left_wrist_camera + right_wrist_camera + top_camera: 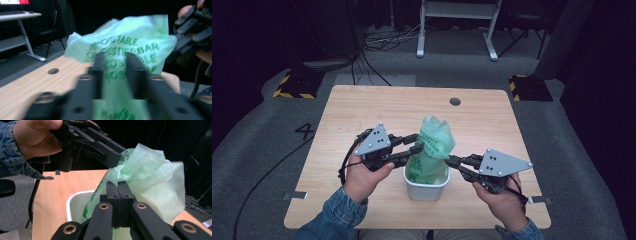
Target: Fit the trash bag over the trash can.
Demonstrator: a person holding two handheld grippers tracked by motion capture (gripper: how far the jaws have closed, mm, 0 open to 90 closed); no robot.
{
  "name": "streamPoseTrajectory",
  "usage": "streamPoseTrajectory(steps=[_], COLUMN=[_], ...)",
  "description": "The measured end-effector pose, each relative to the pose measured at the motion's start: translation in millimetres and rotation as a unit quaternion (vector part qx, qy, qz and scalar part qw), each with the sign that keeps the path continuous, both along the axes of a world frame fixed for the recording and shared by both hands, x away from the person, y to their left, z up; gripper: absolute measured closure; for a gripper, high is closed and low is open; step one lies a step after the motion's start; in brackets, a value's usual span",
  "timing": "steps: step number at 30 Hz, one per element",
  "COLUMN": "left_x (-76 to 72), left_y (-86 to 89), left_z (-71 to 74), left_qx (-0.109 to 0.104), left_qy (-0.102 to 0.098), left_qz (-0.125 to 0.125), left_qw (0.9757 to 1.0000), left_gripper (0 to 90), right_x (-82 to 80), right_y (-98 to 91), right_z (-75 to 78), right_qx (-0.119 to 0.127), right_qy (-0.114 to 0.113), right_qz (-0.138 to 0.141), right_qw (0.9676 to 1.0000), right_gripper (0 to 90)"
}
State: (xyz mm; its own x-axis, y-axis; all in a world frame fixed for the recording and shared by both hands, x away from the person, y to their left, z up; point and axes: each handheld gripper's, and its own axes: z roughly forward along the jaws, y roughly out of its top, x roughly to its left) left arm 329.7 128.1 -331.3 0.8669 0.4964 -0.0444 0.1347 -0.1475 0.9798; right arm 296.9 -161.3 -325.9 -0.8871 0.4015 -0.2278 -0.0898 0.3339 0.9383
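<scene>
The person is lining a white bin point(426, 186) on the table point(362, 105) with a green bag point(434, 145). The bag is standing half in the bin, its upper part bunched above the rim, between the two grippers.

The right gripper point(119, 188) is pinching a fold of the bag, its jaws pressed together on the film just ahead of it and above the bin's near wall. The left gripper point(113, 62) is standing part spread, with bag film lying between its jaws; the blur makes it unclear whether the pads are pressing, and they look free of it.

To do this step well, the right gripper should be holding its pinch steady as an anchor. The left should be taking one single layer of the mouth on its own side, not the whole bunch. Then both should be drawing apart and down, over opposite rims, slowly, since thin film tears easily.
</scene>
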Motion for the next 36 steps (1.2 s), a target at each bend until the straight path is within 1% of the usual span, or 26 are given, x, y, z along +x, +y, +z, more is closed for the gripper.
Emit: streamPoseTrajectory(steps=[2,3,4,5,6,7,8,10,11,12,15,17,20,22,24,25,26,27,28,29,30,31,33,34,35,36], left_x=[0.2,1.1,1.1,1.5,2.0,2.8,3.3,3.6,3.7,3.7,2.0,-2.6,-6.6,-10.9,-12.8,-13.0,-13.7,-13.7,-14.2,-16.7,-16.7,-18.0,-20.3,-20.9,-21.0,-21.5], left_y=[-2.5,-5.1,-5.1,-5.9,-6.6,-6.8,-6.8,-5.5,-4.4,-3.2,-0.8,2.1,6.5,11.4,13.3,14.1,14.8,14.8,15.7,17.4,17.4,19.1,22.3,23.2,24.1,24.2], left_z=[2.0,3.7,3.7,4.1,3.9,3.4,2.6,0.4,-0.8,-1.6,-6.1,-12.2,-15.7,-19.0,-22.1,-23.8,-25.6,-25.6,-27.3,-31.2,-31.2,-32.8,-36.1,-36.9,-37.7,-38.5], left_qx=[0.004,0.01,0.01,0.014,0.017,0.02,0.022,0.028,0.023,0.022,0.025,0.041,0.045,0.041,0.043,0.047,0.049,0.049,0.05,0.044,0.044,0.042,0.033,0.033,0.035,0.034], left_qy=[0.005,0.007,0.007,0.008,0.011,0.013,0.011,0.002,0.004,0.003,0.003,-0.005,-0.011,-0.011,-0.006,-0.01,-0.008,-0.008,-0.007,-0.005,-0.005,-0.005,-0.002,-0.002,-0.004,-0.001], left_qz=[-0.009,-0.01,-0.01,-0.011,-0.012,-0.012,-0.011,-0.001,-0.001,0.0,0.0,-0.001,-0.002,-0.003,-0.005,-0.002,-0.003,-0.003,-0.004,-0.002,-0.002,-0.001,-0.004,-0.004,-0.004,-0.005], left_qw=[0.9999,0.9999,0.9999,0.9998,0.9997,0.9997,0.9996,0.9996,0.9997,0.9998,0.9997,0.9991,0.9989,0.9991,0.999,0.9989,0.9988,0.9988,0.9987,0.999,0.999,0.9991,0.9994,0.9994,0.9994,0.9994], left_gripper=[56.3,55.4,58.4,64.7,64.7,75.3,75.3,82.6,86.7,88.5,89.8,90.0,90.0,90.0,90.0,90.0,90.0,90.0,90.0,90.0,90.0,90.0,90.0,90.0,90.0,90.0], right_x=[-1.3,-2.3,-2.3,-3.3,-3.3,-4.2,-4.2,-5.4,-6.4,-7.1,-9.7,-13.5,-16.1,-20.8,-23.1,-24.1,-24.9,-24.9,-25.6,-26.6,-27.5,-27.5,-26.7,-25.8,-23.9,-23.9], right_y=[1.1,2.0,2.0,3.0,3.0,3.9,3.9,4.6,4.7,4.6,4.3,5.0,5.4,4.8,4.1,3.8,3.5,3.5,3.1,2.2,1.1,1.1,-5.8,-7.7,-10.3,-10.3], right_z=[0.7,1.4,1.4,1.4,1.4,0.5,0.5,-1.1,-2.4,-3.5,-8.4,-16.2,-20.2,-25.2,-27.3,-27.9,-28.2,-28.2,-28.3,-28.9,-29.2,-29.2,-27.8,-27.0,-25.7,-25.7], right_qx=[-0.001,-0.002,-0.002,-0.003,-0.003,-0.005,-0.005,-0.009,-0.012,-0.013,-0.019,-0.03,-0.036,-0.04,-0.04,-0.039,-0.038,-0.038,-0.036,-0.033,-0.03,-0.03,-0.019,-0.016,-0.013,-0.013], right_qy=[-0.003,-0.005,-0.005,-0.006,-0.006,-0.007,-0.007,-0.007,-0.007,-0.006,0.001,0.011,0.016,0.022,0.026,0.028,0.029,0.029,0.031,0.036,0.038,0.038,0.042,0.043,0.043,0.043], right_qz=[0.003,0.007,0.007,0.01,0.01,0.013,0.013,0.016,0.017,0.019,0.023,0.03,0.034,0.04,0.041,0.042,0.043,0.043,0.042,0.036,0.029,0.029,0.02,0.017,0.012,0.012], right_qw=[1.0,1.0,1.0,0.9999,0.9999,0.9999,0.9999,0.9998,0.9998,0.9997,0.9996,0.999,0.9986,0.9982,0.998,0.9979,0.9979,0.9979,0.998,0.9982,0.9984,0.9984,0.9988,0.9988,0.9989,0.9989], right_gripper=[90.0,90.0,90.0,90.0,90.0,90.0,90.0,90.0,90.0,90.0,90.0,89.9,89.6,89.5,88.9,87.6,85.2,85.2,81.8,70.9,64.9,64.9,57.8,56.3,56.3,56.3])
